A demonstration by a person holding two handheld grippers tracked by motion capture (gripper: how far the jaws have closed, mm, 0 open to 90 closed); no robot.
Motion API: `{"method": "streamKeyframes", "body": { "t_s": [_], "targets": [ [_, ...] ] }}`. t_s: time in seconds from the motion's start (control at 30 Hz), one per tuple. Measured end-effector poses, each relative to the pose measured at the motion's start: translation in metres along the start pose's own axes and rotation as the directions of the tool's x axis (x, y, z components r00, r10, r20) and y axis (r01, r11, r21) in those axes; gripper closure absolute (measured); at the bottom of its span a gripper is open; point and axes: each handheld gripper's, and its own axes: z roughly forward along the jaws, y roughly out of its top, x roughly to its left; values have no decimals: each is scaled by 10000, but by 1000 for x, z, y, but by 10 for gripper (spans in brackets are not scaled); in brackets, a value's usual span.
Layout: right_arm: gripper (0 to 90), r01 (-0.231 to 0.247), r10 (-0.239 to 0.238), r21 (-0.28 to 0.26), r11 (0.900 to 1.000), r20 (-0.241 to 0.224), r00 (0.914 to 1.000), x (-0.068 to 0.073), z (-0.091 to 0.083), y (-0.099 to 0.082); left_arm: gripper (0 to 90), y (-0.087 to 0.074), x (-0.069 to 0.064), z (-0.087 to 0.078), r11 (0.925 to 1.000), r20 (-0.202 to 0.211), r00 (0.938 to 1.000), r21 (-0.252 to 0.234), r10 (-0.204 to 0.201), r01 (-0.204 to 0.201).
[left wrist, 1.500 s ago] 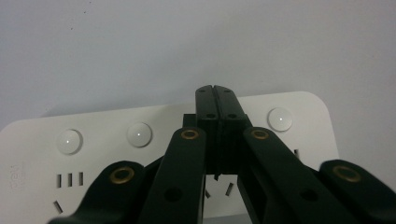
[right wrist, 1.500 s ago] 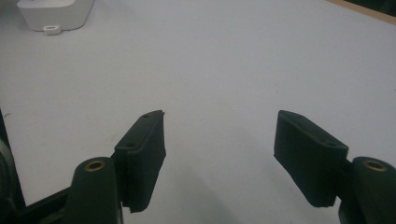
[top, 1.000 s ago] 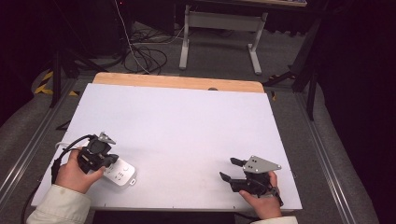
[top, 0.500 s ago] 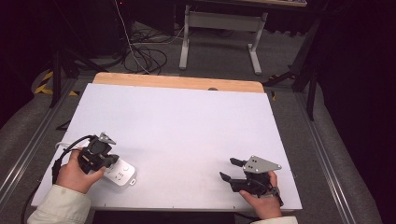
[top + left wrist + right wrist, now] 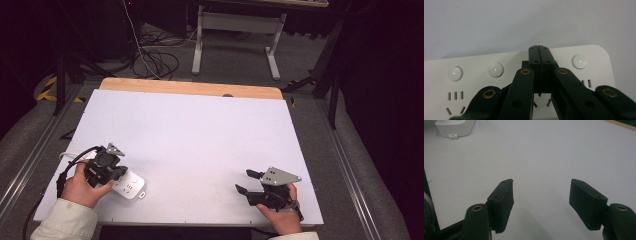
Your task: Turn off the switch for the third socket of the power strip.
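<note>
A white power strip [image 5: 129,186] lies flat near the table's front left corner. In the left gripper view the power strip [image 5: 474,65] shows round buttons [image 5: 495,69] above its sockets. My left gripper [image 5: 539,47] is shut with nothing between its jaws. Its tips rest over the strip's top face, in the gap between the second button and the far right one [image 5: 579,61]. In the high view the left gripper [image 5: 121,172] sits on the strip's left end. My right gripper [image 5: 245,182] is open near the front right, low over bare table, and stays open and empty [image 5: 541,192] in its own view.
The white table top [image 5: 200,135] has a wooden strip [image 5: 190,88] along its far edge. A black cable [image 5: 70,165] trails off the left gripper. In the right gripper view, the power strip's end [image 5: 455,126] lies far off at the top left.
</note>
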Motion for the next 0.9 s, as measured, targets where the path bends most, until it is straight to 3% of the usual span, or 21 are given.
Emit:
{"method": "streamKeyframes", "body": {
  "t_s": [0.5,0.73,0.9],
  "targets": [
    [371,-65,65,-20,10000,-22,10000,0,-1,0,898,-2,0,1,9996,73,9997,-142,-247,248],
    [372,-48,48,-15,10000,-27,10000,0,-1,0,898,-1,-3,0,10000,-187,9998,-53,-40,39],
    [372,-44,44,-19,10000,-31,10000,0,-1,0,899,-1,-3,1,9999,-127,9999,-101,-108,107]
  ]
}}
